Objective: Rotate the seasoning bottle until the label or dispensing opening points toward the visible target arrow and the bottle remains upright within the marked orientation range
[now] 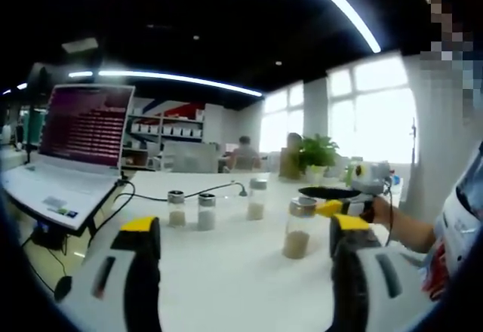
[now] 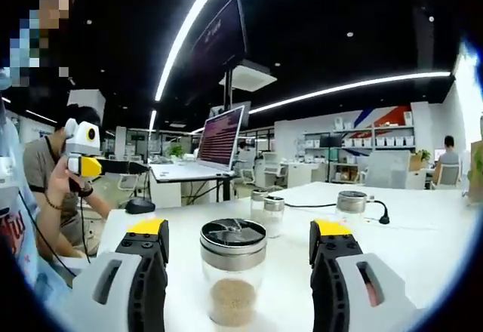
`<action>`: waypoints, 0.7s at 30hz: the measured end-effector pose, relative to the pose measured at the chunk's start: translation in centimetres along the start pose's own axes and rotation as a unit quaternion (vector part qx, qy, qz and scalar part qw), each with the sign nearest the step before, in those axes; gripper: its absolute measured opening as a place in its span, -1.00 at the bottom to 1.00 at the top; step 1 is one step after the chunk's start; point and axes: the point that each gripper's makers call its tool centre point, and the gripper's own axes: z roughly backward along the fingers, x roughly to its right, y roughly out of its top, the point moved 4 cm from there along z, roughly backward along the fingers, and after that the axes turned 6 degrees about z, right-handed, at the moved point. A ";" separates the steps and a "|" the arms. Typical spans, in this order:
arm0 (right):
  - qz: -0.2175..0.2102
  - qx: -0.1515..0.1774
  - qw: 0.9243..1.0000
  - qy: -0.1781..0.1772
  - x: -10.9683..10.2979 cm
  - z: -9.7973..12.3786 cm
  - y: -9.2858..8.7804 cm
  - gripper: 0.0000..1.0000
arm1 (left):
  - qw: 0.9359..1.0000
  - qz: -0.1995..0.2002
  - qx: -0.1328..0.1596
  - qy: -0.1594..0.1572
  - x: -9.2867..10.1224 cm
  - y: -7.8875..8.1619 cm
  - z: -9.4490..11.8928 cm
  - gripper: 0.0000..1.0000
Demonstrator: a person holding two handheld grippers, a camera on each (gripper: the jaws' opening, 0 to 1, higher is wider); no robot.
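Fingers of the right gripper [image 2: 238, 260] are standing apart, flanking the upright clear glass seasoning bottle with a steel lid [image 2: 232, 272] on the white counter [image 2: 423, 219]; left gripper [image 1: 245, 260] is open too.

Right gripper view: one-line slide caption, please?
Right gripper, jaws open, straddling a seasoning bottle standing upright on the white table.

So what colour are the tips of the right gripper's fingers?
Yellow tips on its fingers, clearest in the right gripper view.
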 end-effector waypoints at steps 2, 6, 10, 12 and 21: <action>-0.008 -0.004 1.000 0.027 -0.1 0.0 -0.4 0.57 | 1.000 0.001 0.001 0.001 -0.1 0.0 0.0 0.97; -0.011 -0.003 0.998 0.068 0.4 -0.1 -0.6 0.57 | 1.000 0.000 0.000 0.001 -0.1 0.0 0.0 0.97; -0.026 0.000 0.994 0.110 0.9 -0.3 -0.9 0.51 | 1.000 0.000 -0.001 0.000 -0.1 0.0 0.0 0.97; -0.040 -0.004 0.987 0.158 0.8 -0.2 -1.0 0.44 | 1.000 0.000 -0.001 0.001 -0.1 -0.1 0.0 0.97; -0.045 0.021 0.961 0.272 0.5 -0.7 -1.2 0.36 | 1.000 0.000 -0.005 0.004 -0.3 -0.2 0.1 0.96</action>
